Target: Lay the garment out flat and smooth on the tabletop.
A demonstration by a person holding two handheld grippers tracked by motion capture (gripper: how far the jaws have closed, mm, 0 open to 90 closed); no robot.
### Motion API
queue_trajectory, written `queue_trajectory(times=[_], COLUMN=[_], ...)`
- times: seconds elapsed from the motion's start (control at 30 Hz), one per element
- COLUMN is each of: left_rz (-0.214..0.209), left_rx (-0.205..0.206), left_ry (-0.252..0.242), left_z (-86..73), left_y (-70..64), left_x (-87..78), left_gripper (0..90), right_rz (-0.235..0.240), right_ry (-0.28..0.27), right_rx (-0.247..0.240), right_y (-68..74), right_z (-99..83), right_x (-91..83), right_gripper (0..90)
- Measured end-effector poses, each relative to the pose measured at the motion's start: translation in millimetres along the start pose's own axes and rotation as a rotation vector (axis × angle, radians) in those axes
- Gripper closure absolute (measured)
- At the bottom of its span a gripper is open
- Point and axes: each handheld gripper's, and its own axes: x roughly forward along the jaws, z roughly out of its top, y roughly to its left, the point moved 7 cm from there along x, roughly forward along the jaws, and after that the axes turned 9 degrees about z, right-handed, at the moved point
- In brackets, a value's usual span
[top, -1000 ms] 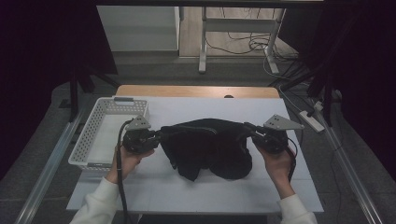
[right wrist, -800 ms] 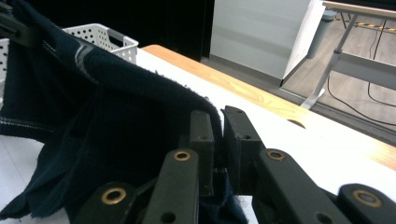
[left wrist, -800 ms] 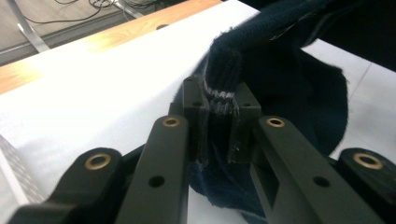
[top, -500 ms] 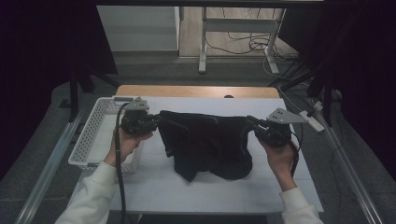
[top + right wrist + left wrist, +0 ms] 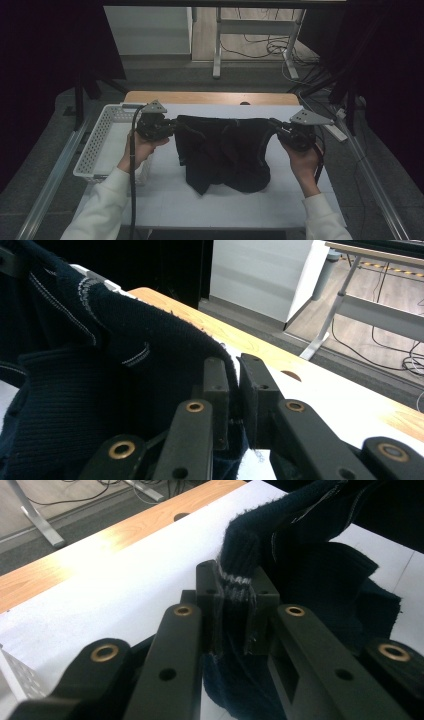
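1. White sheeting covers the table (image 5: pixel 220 200) we work at, with a strip of bare wood along its far edge and grey floor with cables beyond.
2. We hold the left gripper (image 5: pixel 170 126) over the table's left part, just beside a white perforated basket (image 5: pixel 102 145) that stands at the table's left edge.
3. In the left gripper view, its jaws are pinched tight on a ribbed edge of the dark knitted garment (image 5: pixel 320 570), where a pale stripe crosses the fabric between the pads.
4. We hold the right gripper (image 5: pixel 278 127) over the table's right part; its own view shows the jaws closed narrow on a fold of the same garment (image 5: pixel 100 365).
5. Between our two grippers the garment (image 5: pixel 225 150) is stretched out along its top edge, raised at both held corners.
6. Its lower part hangs down and rests bunched on the white sheeting in the middle of the table.
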Motion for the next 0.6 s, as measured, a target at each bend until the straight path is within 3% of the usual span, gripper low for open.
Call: queue_trajectory(times=[0.4, 0.6], left_rz=[0.025, 0.053], left_rx=[-0.023, 0.011], left_ry=[0.040, 0.050], left_z=[9.3, 29.3], left_y=[15.7, 20.4], left_x=[13.5, 17.3], left_gripper=[79.3, 79.3], right_rz=[-0.014, -0.035], right_ry=[0.037, 0.047], right_rx=[-0.008, -0.016], right_y=[-6.3, -14.1], right_z=[-1.0, 6.7], right_x=[12.5, 15.4], right_gripper=[81.6, 81.6])
